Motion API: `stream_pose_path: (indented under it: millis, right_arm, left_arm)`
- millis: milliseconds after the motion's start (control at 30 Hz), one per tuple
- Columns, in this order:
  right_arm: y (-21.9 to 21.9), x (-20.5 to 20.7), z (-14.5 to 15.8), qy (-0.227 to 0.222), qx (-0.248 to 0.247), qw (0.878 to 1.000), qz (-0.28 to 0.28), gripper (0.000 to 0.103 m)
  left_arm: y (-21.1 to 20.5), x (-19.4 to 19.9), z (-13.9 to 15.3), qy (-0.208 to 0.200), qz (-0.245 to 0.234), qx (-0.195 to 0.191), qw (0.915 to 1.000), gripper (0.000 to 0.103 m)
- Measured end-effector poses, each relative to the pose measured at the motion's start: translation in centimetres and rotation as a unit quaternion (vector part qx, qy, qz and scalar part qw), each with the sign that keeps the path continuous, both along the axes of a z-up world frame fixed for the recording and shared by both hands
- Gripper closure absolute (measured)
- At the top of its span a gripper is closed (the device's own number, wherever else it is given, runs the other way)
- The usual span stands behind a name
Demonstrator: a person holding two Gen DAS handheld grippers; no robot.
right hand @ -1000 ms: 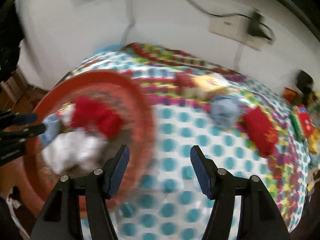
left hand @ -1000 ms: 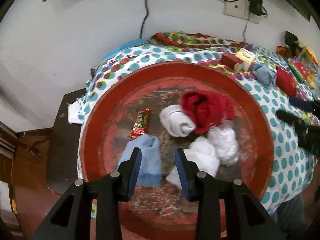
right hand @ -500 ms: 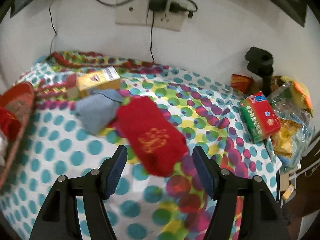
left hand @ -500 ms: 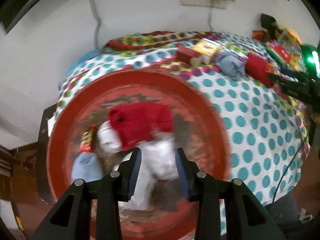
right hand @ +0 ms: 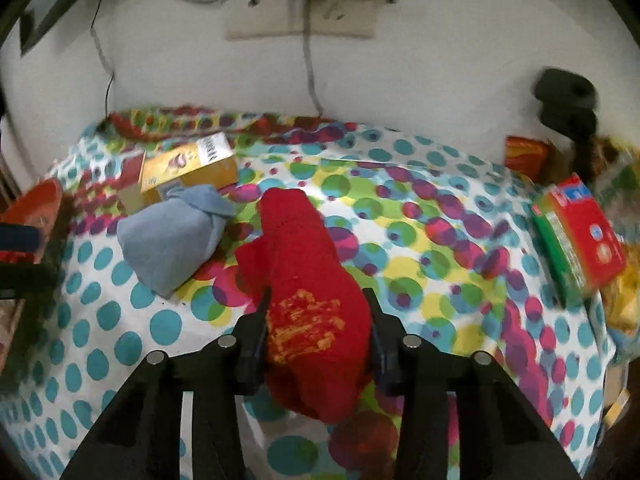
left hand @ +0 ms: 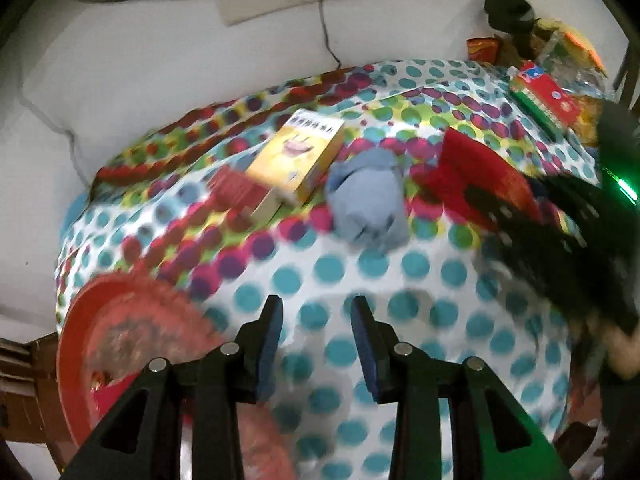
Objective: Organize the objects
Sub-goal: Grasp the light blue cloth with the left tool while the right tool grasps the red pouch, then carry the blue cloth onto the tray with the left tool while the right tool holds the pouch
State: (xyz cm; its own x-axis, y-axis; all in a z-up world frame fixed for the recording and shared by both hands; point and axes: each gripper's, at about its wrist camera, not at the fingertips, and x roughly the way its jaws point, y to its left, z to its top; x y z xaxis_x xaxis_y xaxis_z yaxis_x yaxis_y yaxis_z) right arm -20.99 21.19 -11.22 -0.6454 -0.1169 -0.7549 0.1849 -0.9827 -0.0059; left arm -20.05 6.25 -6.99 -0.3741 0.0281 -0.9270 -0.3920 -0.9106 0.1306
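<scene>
On dotted cloth (right hand: 440, 208), right gripper (right hand: 318, 332) has just closed on red sock (right hand: 308, 280); left gripper (left hand: 316, 344) empty, parted.

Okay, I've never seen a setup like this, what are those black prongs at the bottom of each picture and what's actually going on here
Those black prongs are two hand-held grippers; a person holds one in each hand, and a camera on each looks along its jaws.

The left gripper hangs open over a spotted tablecloth, with a round red tray at its lower left.

The right gripper has just been closing, and its jaws now pinch a red knitted sock with a gold pattern. Beside it lie a knotted blue-grey sock bundle, a yellow cardboard box and, far right, a red and green packet.
</scene>
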Motion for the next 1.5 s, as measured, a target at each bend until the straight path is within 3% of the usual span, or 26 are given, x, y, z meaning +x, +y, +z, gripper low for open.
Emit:
stream_pose_path:
  millis: [200, 267, 367, 600, 667, 733, 1233, 1500]
  right_arm:
    - [1.5, 1.2, -0.7, 0.0, -0.019, 1.0, -0.007, 0.066]
    - [1.5, 1.2, -0.8, -0.004, -0.017, 1.0, -0.005, 0.066]
    - [1.3, 1.0, -1.0, -0.016, -0.013, 1.0, -0.004, 0.066]
    - [0.9, 0.8, -1.1, -0.021, 0.003, 1.0, -0.003, 0.064]
    - [0.8, 0.7, -1.1, -0.022, 0.001, 1.0, -0.003, 0.064]
    - [0.7, 0.7, -1.2, -0.022, 0.004, 1.0, -0.004, 0.064]
    - [0.7, 0.3, -1.1, -0.022, 0.009, 1.0, -0.01, 0.062]
    - [0.8, 0.1, -1.1, -0.023, 0.009, 1.0, -0.015, 0.061]
  left_arm:
    - [4.0, -2.3, -1.1, 0.017, -0.012, 0.02, 0.9996, 0.067]
    - [5.0, -3.1, -1.7, 0.019, -0.01, 0.011, 0.9997, 0.067]
    - [5.6, -4.5, -2.7, 0.02, 0.001, 0.0, 0.9998, 0.067]
    - [6.1, -5.7, -3.8, 0.021, 0.034, 0.02, 0.999, 0.067]
    - [6.0, -5.4, -3.7, 0.018, 0.036, 0.026, 0.9989, 0.078]
    - [5.6, -5.1, -3.3, 0.014, 0.041, 0.039, 0.9983, 0.082]
    - [3.9, 0.3, 1.1, 0.031, 0.026, 0.072, 0.9966, 0.083]
    - [1.4, 4.3, 1.7, 0.043, 0.008, 0.044, 0.9981, 0.083]
